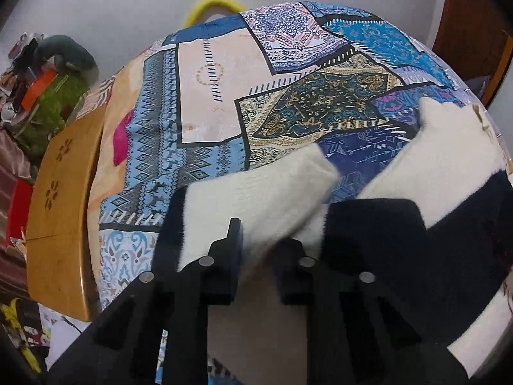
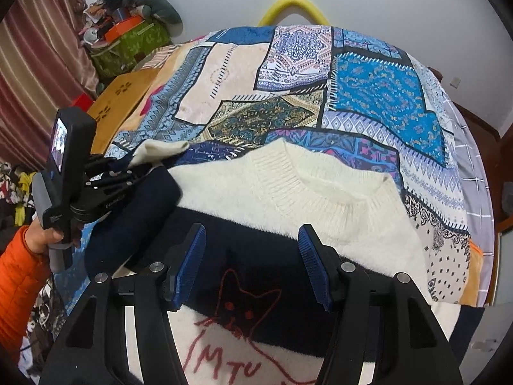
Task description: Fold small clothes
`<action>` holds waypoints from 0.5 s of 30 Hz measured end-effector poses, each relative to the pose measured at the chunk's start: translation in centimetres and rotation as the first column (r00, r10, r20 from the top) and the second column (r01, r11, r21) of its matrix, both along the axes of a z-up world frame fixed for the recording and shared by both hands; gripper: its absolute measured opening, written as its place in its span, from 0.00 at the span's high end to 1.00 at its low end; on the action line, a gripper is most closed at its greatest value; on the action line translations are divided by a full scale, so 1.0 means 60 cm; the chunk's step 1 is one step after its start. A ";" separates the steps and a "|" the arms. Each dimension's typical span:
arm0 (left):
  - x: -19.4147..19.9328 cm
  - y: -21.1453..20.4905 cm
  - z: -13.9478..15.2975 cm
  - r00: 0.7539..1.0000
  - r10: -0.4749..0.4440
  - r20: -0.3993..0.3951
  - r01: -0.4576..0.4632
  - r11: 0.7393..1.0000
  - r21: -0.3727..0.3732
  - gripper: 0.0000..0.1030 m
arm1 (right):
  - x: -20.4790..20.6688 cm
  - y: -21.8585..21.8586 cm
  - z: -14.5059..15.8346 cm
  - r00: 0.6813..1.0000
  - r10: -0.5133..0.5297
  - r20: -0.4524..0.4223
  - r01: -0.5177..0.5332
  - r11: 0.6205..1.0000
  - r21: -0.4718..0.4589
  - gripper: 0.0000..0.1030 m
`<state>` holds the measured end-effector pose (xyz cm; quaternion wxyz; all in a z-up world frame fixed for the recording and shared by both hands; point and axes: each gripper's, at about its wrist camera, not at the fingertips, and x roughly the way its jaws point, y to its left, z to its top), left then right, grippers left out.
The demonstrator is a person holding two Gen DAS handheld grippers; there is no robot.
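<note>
A fluffy white sweater (image 2: 320,192) with navy bands and a red cat outline (image 2: 243,308) lies flat on the patchwork cloth (image 2: 384,96), collar towards the far side. Its left sleeve (image 1: 272,189), white with a navy cuff band, is folded in across the cloth. In the left wrist view my left gripper (image 1: 263,239) is pinched on this sleeve's white fabric. From the right wrist view the left gripper (image 2: 131,173) sits at the sleeve's navy part (image 2: 138,215). My right gripper (image 2: 255,256) hovers open over the navy chest band, nothing between its blue pads (image 2: 192,256).
A low wooden table (image 1: 61,192) adjoins the cloth's left edge. Beyond it stands a green box (image 1: 54,102) piled with clutter. A yellow hoop (image 2: 293,3) rises behind the far edge. Dark wooden furniture (image 1: 465,16) stands at the right. A hand in an orange sleeve (image 2: 19,272) holds the left gripper.
</note>
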<state>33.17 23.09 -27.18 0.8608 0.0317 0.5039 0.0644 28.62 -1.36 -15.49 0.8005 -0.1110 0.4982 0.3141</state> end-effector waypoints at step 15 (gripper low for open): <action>-0.033 -0.033 0.151 0.986 0.022 0.164 -0.012 0.998 -0.062 0.90 | -0.015 -0.033 0.057 0.997 0.006 0.072 -0.008 1.000 0.021 0.40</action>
